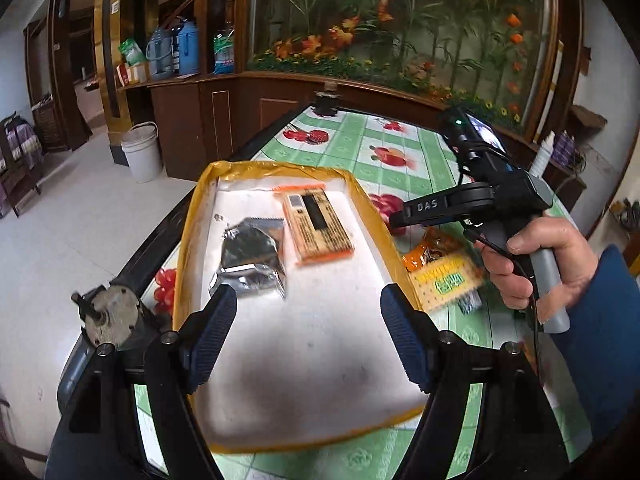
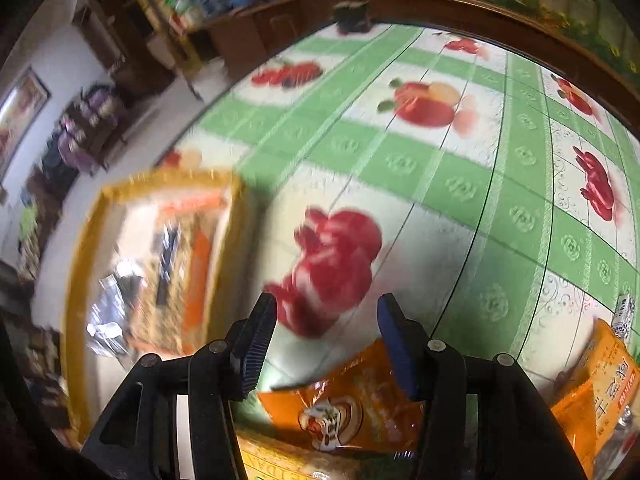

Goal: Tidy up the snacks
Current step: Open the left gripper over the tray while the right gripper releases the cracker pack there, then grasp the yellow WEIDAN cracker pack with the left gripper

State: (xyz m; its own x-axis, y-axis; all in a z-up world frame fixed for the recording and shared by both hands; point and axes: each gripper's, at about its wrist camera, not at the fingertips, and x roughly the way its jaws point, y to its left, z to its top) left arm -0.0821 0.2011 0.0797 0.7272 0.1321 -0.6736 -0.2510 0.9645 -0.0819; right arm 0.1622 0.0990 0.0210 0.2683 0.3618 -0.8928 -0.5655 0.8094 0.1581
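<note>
Left wrist: left tool (image 1: 306, 336) spread, empty, over tray (image 1: 192, 240); silver pouch (image 1: 252, 260) and cracker pack (image 1: 318, 224) inside. Right wrist: right tool (image 2: 326, 346) parted, gripping nothing; orange snack bag (image 2: 348, 404) directly beneath on desk (image 2: 440, 184), nearer this hand, tray off left.

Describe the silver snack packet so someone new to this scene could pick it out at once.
Find the yellow-rimmed white tray on the fruit-print tablecloth. Two packets lie inside. The silver packet is the crinkled, shiny foil one with a dark front, left of the flat tan-and-orange packet.
</note>
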